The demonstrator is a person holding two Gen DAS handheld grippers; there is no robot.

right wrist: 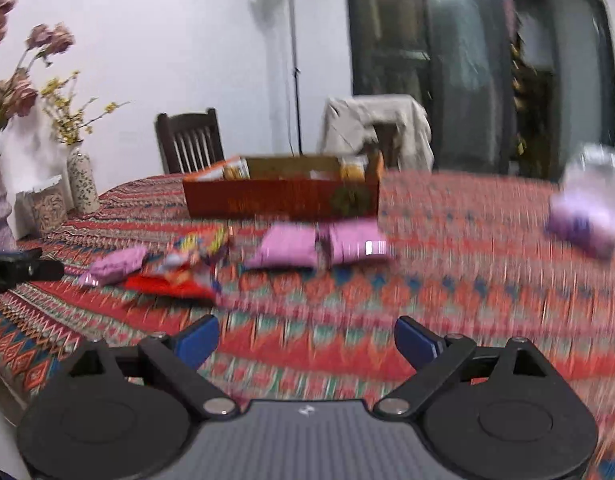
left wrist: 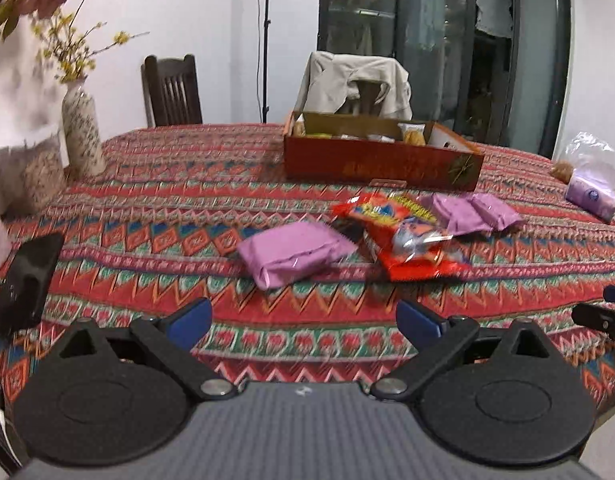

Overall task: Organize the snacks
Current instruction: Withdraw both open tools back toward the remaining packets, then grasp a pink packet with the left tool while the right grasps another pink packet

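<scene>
A red cardboard box (left wrist: 381, 162) with several snacks inside stands at the far middle of the table; it also shows in the right wrist view (right wrist: 281, 200). In front of it lie a pink packet (left wrist: 295, 254), a red snack bag (left wrist: 403, 236) and two more pink packets (left wrist: 473, 210). The right wrist view shows the same pink packet (right wrist: 115, 266), red bag (right wrist: 179, 276) and pink pair (right wrist: 319, 248), blurred. My left gripper (left wrist: 303, 318) is open and empty, just short of the pink packet. My right gripper (right wrist: 307, 342) is open and empty above bare cloth.
A patterned vase (left wrist: 81, 132) with yellow flowers and a jar (left wrist: 41, 174) stand at the left. A clear bag with a purple pack (left wrist: 591, 190) lies at the right. Two chairs (left wrist: 171, 90) stand behind the table. A black object (left wrist: 25, 280) sits at the left edge.
</scene>
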